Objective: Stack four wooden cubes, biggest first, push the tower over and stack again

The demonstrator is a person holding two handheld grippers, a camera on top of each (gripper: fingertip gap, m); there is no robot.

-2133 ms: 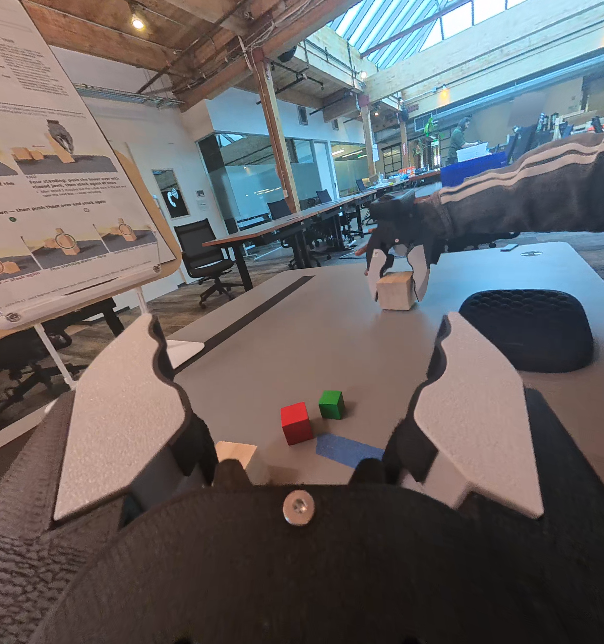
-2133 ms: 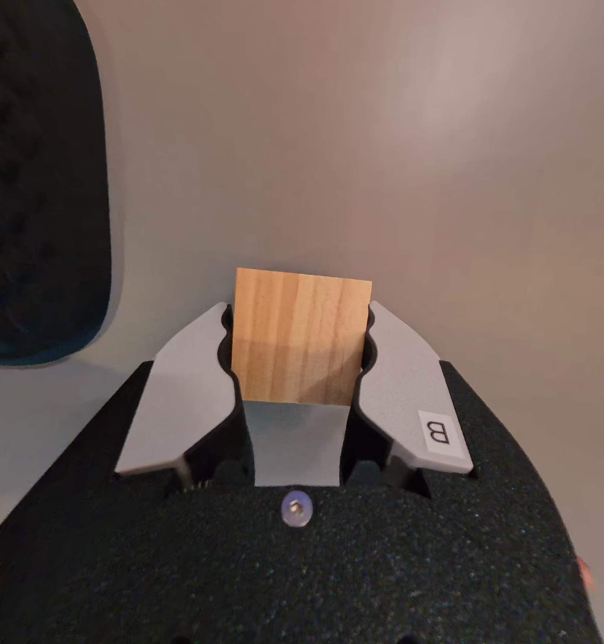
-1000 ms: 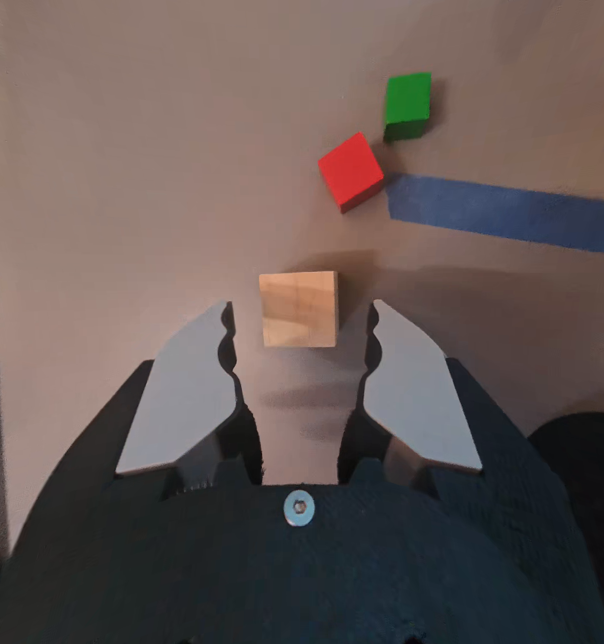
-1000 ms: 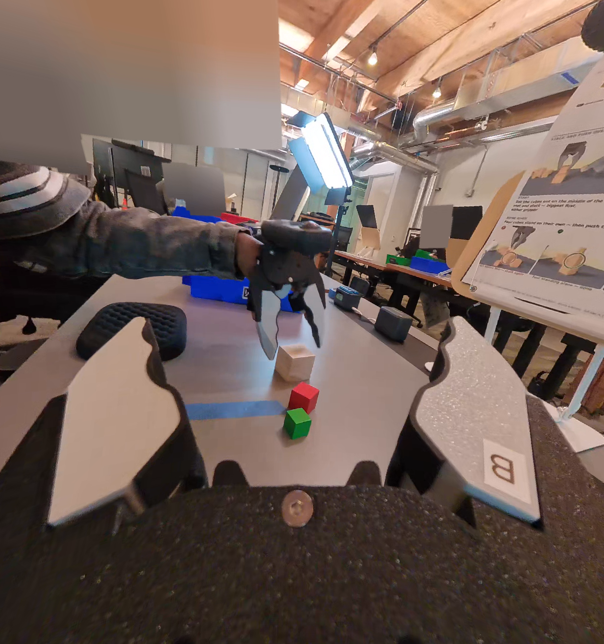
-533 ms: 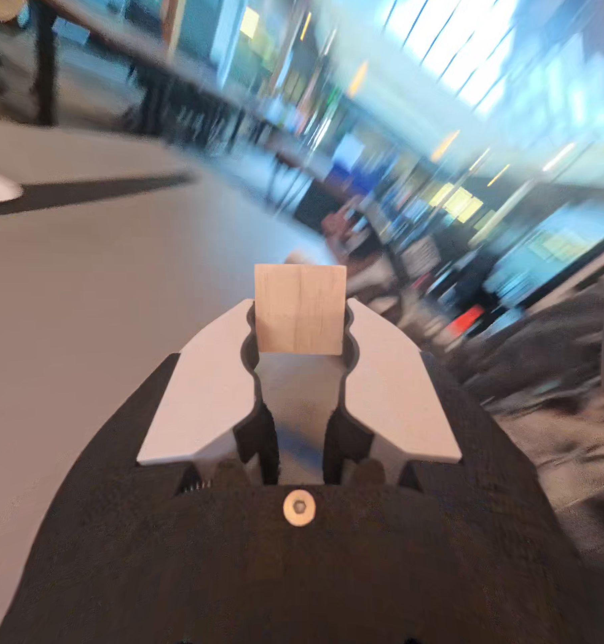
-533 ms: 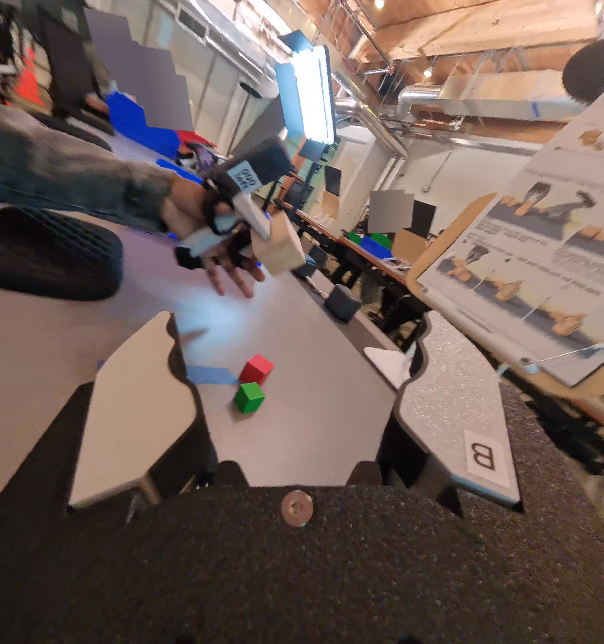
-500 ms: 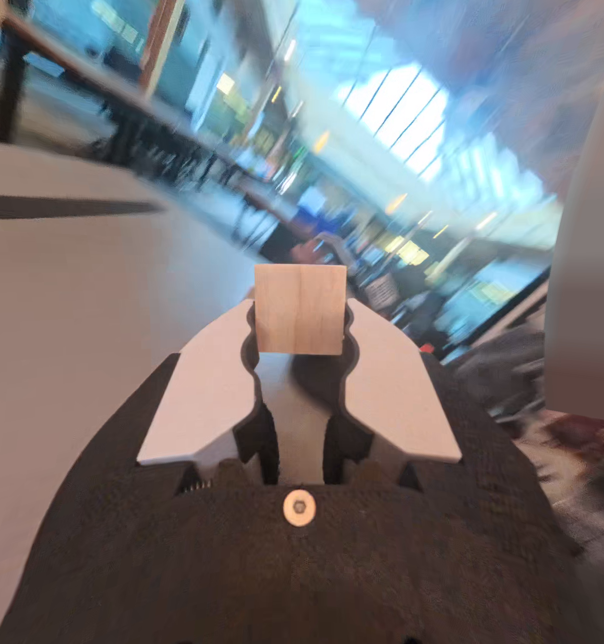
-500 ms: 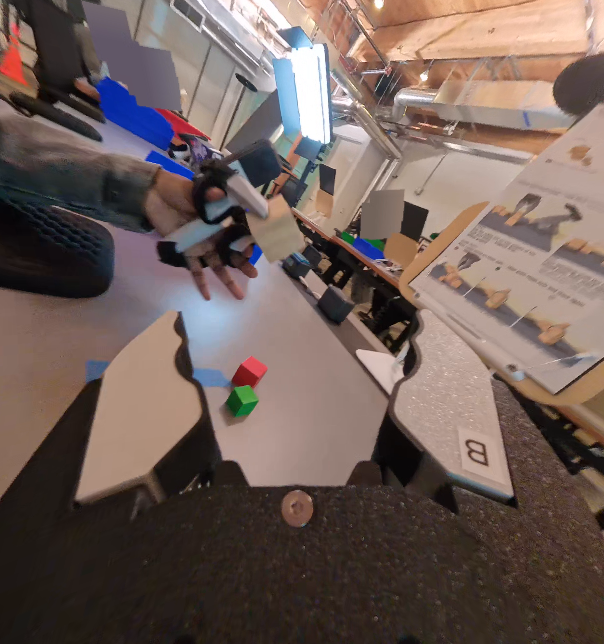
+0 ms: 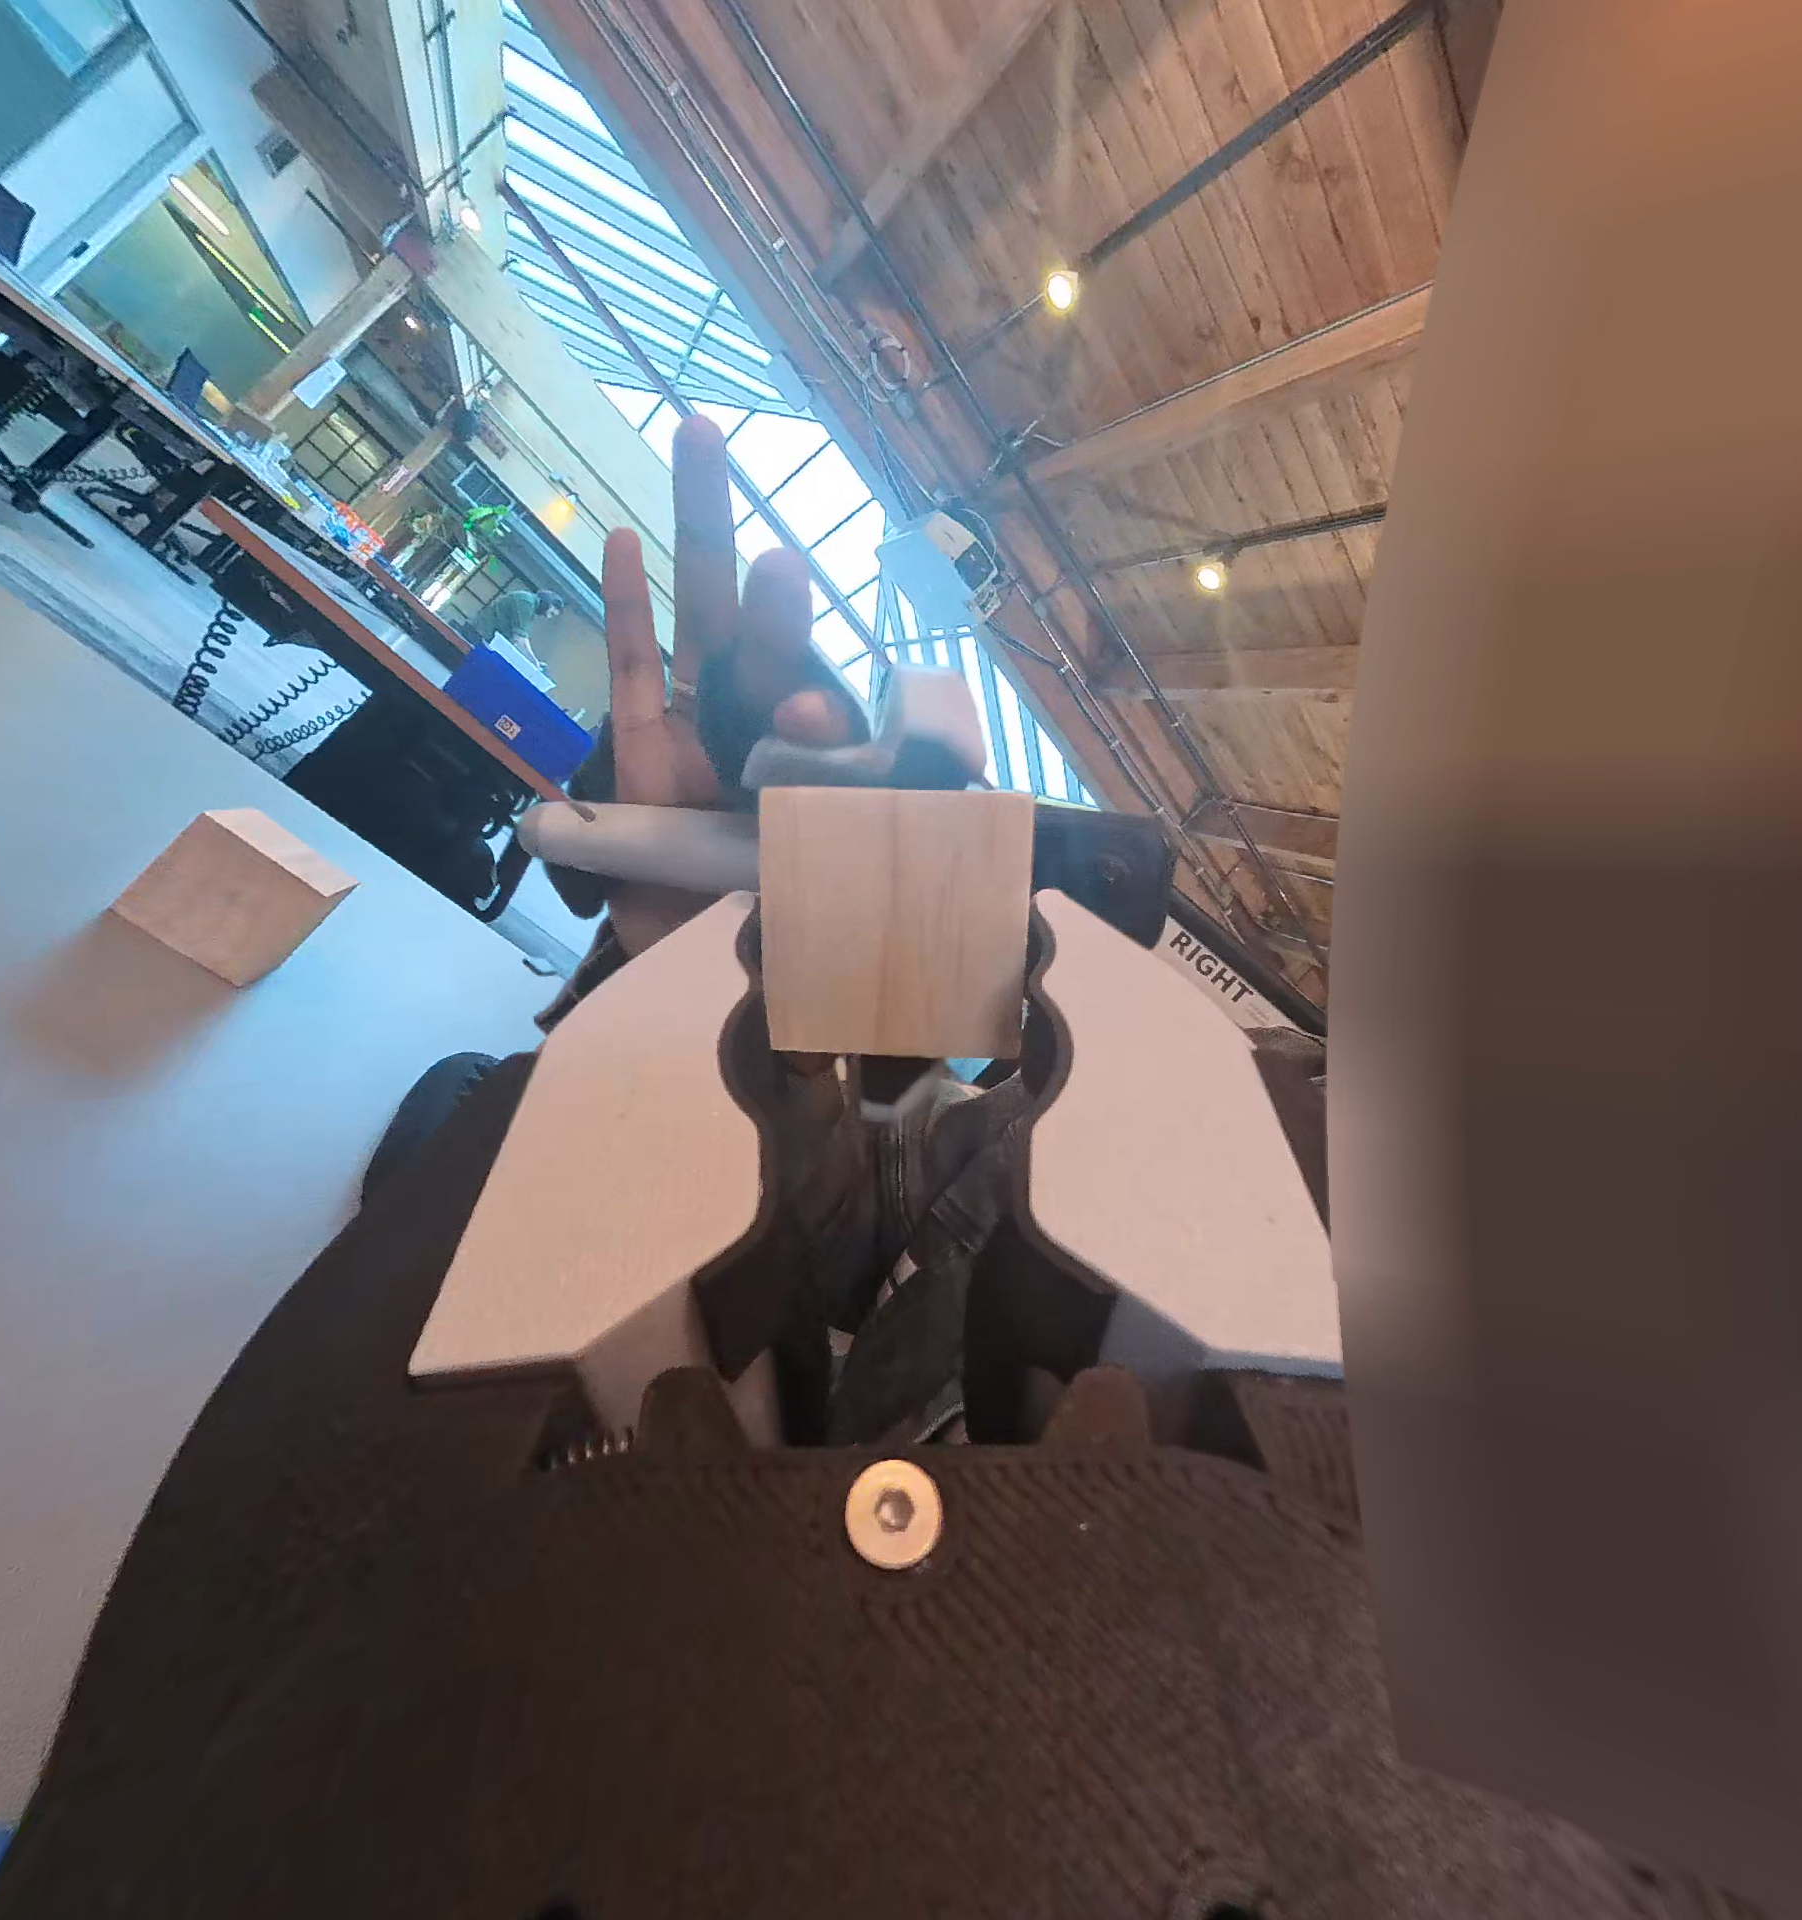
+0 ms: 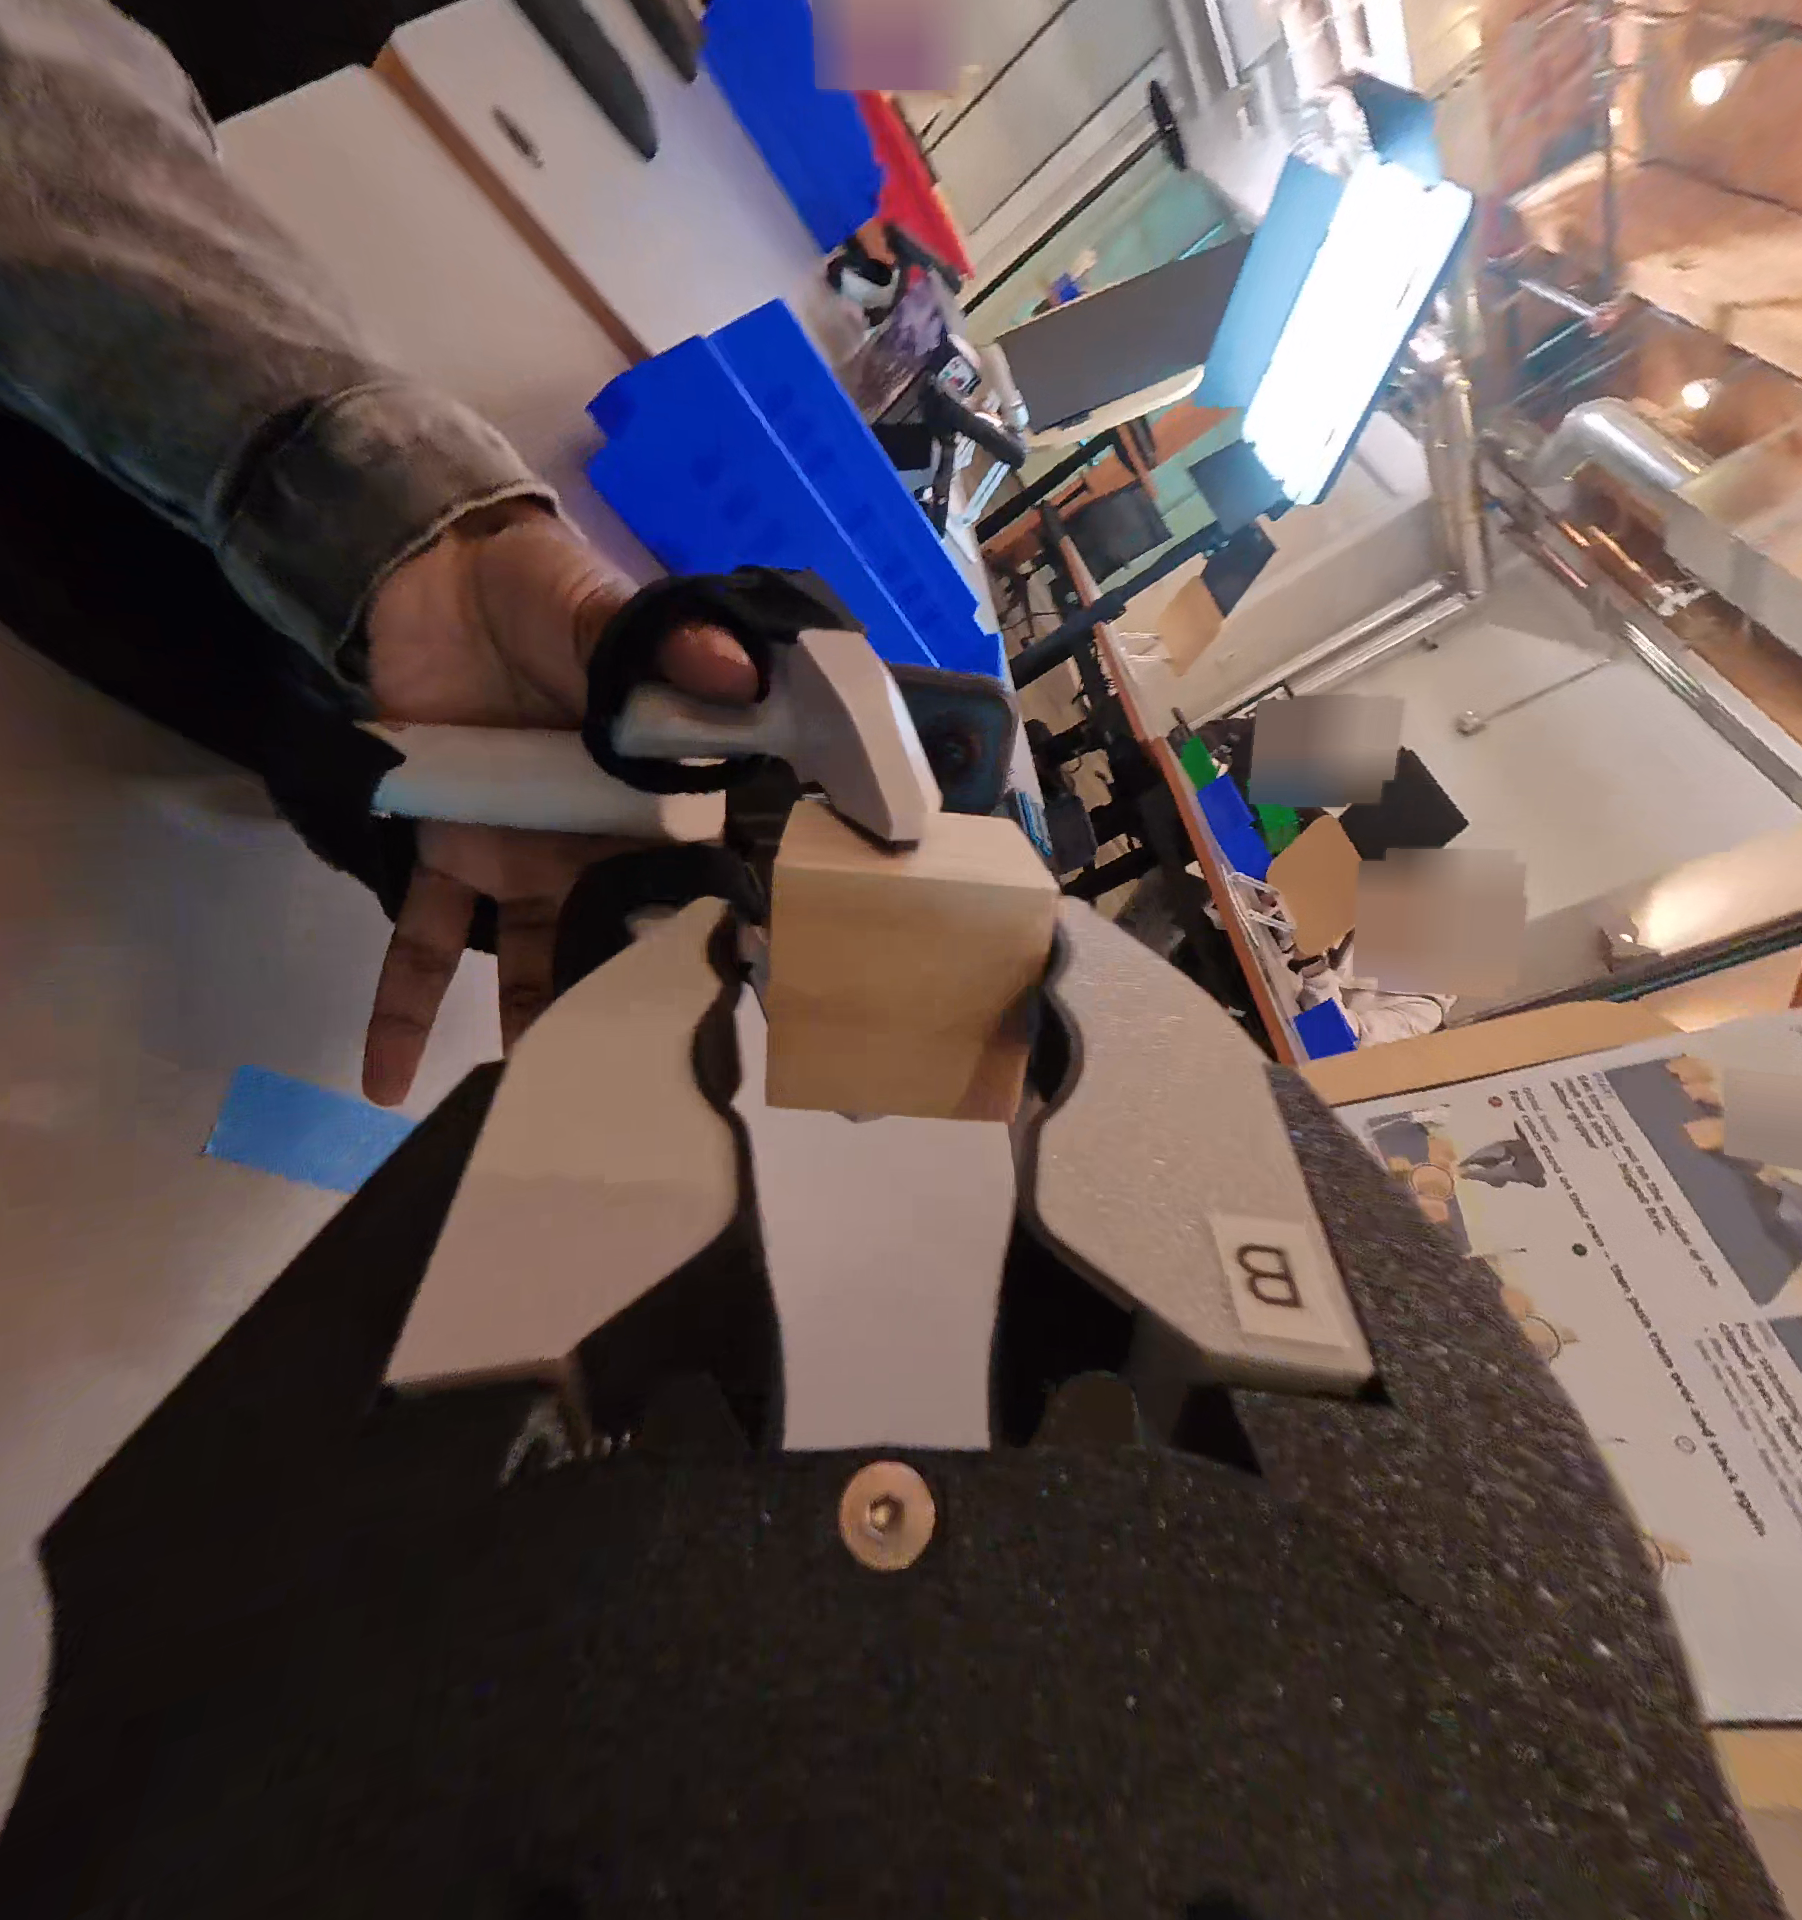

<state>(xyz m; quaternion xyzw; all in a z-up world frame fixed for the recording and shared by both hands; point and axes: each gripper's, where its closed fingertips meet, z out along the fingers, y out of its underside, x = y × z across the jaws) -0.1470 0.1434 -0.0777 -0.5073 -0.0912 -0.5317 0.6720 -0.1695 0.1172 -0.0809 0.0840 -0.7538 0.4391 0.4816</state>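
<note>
My left gripper (image 9: 892, 935) is shut on a plain wooden cube (image 9: 895, 920) and holds it in the air, turned towards my right gripper (image 9: 918, 707). In the right wrist view the same cube (image 10: 902, 987) stands between the fingers of my right gripper (image 10: 892, 966). The right pad is at the cube's side, while a thin dark gap shows at the left pad. A finger (image 10: 861, 738) of the left gripper presses on the cube's top there. The biggest wooden cube (image 9: 222, 904) rests alone on the grey table (image 9: 149, 1195).
A strip of blue tape (image 10: 294, 1127) lies on the table under the person's hand (image 10: 461, 665). An instruction board (image 10: 1655, 1299) stands at the right. Blue bins (image 10: 772, 468) sit on a far desk.
My left gripper closed on the smaller plain cube, lifted it off the table and swung it up. My right gripper, wide open before, has narrowed around that cube.
</note>
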